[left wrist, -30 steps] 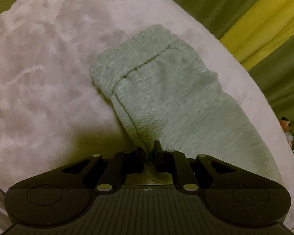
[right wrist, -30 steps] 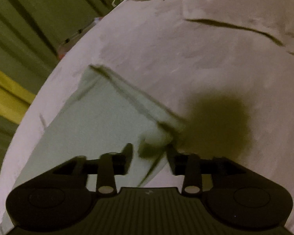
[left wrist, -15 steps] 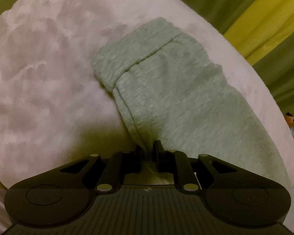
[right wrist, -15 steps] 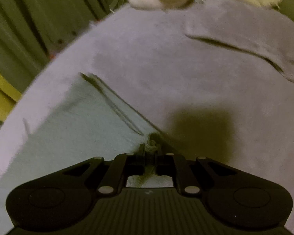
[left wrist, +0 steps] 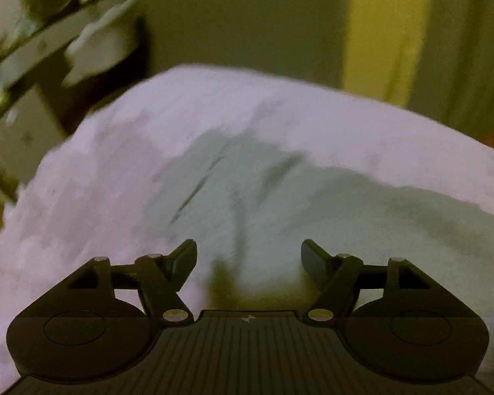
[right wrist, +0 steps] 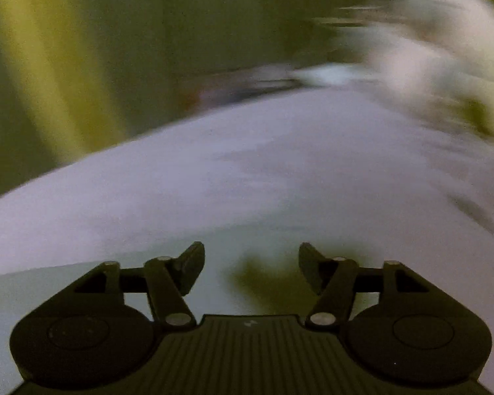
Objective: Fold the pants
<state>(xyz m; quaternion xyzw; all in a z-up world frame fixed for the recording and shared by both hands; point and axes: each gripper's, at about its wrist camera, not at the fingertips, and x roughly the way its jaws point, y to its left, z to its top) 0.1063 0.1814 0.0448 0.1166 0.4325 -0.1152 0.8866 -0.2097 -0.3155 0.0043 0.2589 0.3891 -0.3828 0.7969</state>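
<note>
The pale grey-green pants (left wrist: 280, 204) lie on a white fuzzy blanket (left wrist: 98, 197). In the left wrist view they spread ahead of my left gripper (left wrist: 248, 253), which is open and empty just above them. In the right wrist view a pale edge of the pants (right wrist: 66, 283) shows low at the left under my right gripper (right wrist: 251, 256), which is open and empty. Both views are blurred by motion.
A cluttered shelf or dresser (left wrist: 33, 65) stands beyond the blanket at the far left. Green and yellow curtains (left wrist: 388, 33) hang behind. A blurred pale heap (right wrist: 428, 49) lies at the far right of the blanket (right wrist: 280, 164).
Both grippers were shut on the pants half a second ago; both have opened and let go. Both cameras have tilted up and swung, now showing more of the room.
</note>
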